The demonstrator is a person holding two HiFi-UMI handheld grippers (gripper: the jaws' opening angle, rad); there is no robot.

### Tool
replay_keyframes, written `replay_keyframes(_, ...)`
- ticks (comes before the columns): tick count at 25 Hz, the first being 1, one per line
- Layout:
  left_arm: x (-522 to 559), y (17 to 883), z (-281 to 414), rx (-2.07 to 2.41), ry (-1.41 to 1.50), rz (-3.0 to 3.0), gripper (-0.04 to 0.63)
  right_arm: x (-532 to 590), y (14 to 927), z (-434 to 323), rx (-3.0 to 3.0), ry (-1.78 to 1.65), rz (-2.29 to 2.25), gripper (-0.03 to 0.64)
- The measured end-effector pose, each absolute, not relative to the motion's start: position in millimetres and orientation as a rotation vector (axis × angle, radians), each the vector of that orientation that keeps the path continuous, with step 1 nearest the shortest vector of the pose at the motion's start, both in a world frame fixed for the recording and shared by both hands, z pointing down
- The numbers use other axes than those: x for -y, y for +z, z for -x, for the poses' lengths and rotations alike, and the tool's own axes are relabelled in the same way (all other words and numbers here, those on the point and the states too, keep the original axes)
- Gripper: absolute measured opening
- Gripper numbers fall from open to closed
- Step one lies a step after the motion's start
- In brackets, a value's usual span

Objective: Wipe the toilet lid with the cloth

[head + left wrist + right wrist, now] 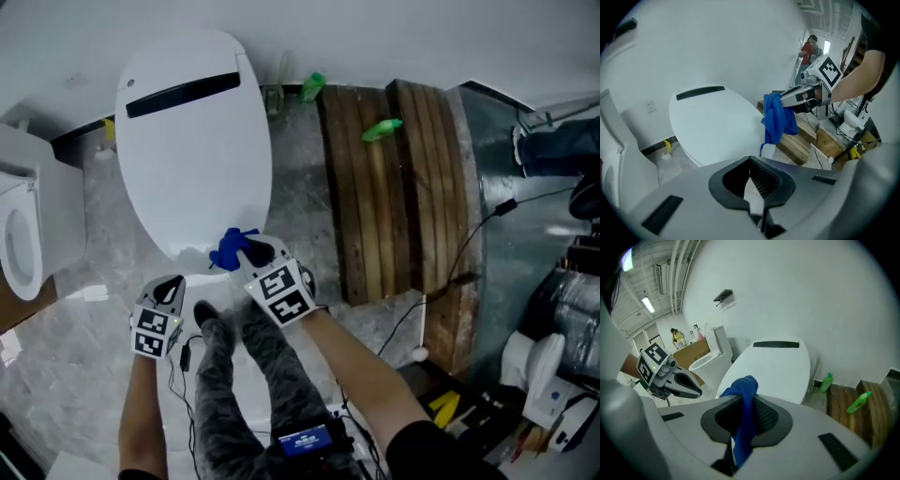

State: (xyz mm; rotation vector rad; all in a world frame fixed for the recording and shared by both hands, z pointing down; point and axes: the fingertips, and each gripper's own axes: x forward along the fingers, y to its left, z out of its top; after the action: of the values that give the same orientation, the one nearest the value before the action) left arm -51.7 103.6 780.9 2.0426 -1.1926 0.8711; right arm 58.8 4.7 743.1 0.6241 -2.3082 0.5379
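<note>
The lid [192,150] is seen closed, just ahead of both grippers, its long axis running away toward the wall. The cloth [232,247] is pinched in the right gripper [255,251], which is held nearer, at the lid's front edge. The left gripper [170,289] is closed on nothing. No writing can be read.

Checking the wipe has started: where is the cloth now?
The cloth hangs clamped in the right gripper, at the toilet lid's near edge in the head view.
</note>
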Motion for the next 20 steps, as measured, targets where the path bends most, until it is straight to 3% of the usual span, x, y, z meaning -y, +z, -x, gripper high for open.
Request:
replay_keyframes(9, -7, 713, 77, 1.427, 0.713, -2.087, 0.012, 67, 710, -29, 2.331, 0.467, -0.612, 0.046)
replay_keyframes(20, 57, 721, 172, 1.458, 0.693, -2.1, 0.012, 130, 725, 96, 2.328, 0.451, -0.567, 0.046)
